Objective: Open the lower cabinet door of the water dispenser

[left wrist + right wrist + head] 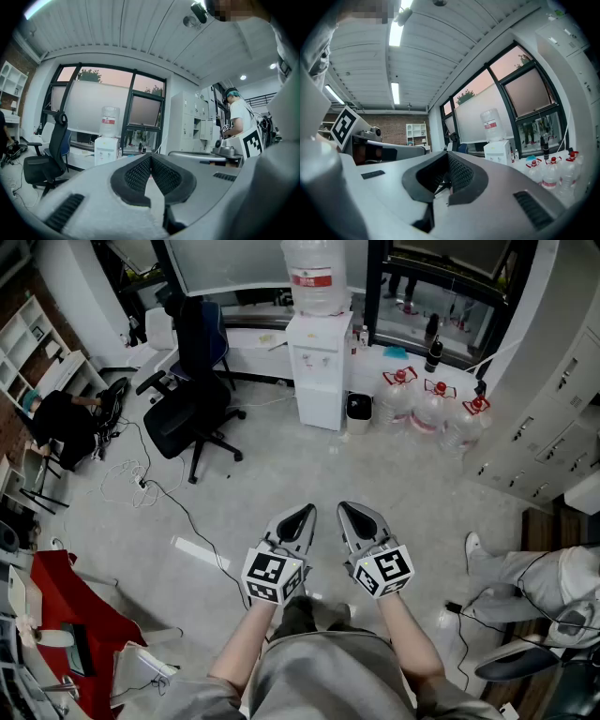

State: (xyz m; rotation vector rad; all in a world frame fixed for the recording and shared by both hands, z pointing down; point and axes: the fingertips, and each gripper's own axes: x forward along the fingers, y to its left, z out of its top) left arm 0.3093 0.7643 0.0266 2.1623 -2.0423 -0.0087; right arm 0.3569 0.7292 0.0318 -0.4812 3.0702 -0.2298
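office chair (192, 399) left of water dispenser (319, 371), water jugs (431, 411) right; left hand-held gripper (303, 514), right hand-held gripper (348, 510) closed, empty

Water dispenser (319, 371), approach:
- Bare floor (309, 470) is lying open straight in front of it, leaving free passage.
- Office chair (192, 404) is standing near its left side.
- Black bin (359, 412) is sitting just beside its right.
- Water jugs (431, 409) are crowding further right.
- Loose cables (122, 474) are trailing left-front.
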